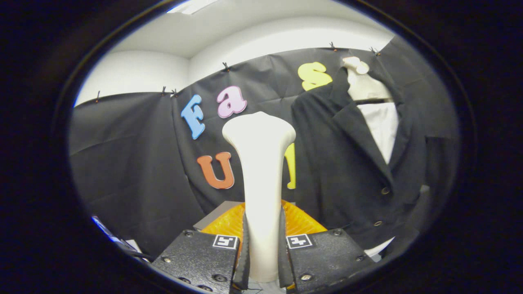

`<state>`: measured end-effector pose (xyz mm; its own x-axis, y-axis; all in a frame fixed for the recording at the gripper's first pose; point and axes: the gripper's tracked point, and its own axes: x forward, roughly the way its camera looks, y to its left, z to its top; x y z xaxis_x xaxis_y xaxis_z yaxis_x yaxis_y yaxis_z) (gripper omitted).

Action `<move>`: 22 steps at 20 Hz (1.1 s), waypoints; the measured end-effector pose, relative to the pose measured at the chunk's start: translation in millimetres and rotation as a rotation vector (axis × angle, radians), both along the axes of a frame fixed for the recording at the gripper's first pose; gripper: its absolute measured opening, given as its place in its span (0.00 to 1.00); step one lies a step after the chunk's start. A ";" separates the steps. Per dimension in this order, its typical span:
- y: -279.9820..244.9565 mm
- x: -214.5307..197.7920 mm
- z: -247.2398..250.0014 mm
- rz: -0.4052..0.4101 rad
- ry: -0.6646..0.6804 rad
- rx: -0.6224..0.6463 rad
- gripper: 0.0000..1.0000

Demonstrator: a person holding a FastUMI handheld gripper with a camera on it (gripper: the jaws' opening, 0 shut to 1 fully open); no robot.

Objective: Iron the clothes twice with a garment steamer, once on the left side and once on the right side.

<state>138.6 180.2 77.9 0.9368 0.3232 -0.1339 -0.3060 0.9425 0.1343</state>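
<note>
orange ribbed dome (300, 222) low ahead | grey board (214, 215) beside it | mannequin torso (363, 85) | white wall (135, 69)

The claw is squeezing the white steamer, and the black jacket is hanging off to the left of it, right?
Not quite. In the gripper view the claw does squeeze the white steamer, but the black jacket hangs to the right of it, on a pale mannequin.

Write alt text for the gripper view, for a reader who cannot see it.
The gripper is shut on the handle of a white garment steamer, which stands upright between its fingers. Beyond and to the right hangs a dark jacket over a white shirt on a mannequin.
</note>
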 end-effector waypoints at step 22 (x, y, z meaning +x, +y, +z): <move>-120.0 86.3 56.3 -0.348 -0.081 -0.139 0.30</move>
<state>224.9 60.1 134.2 0.9967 -0.0320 -0.0749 0.0311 0.9994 -0.0140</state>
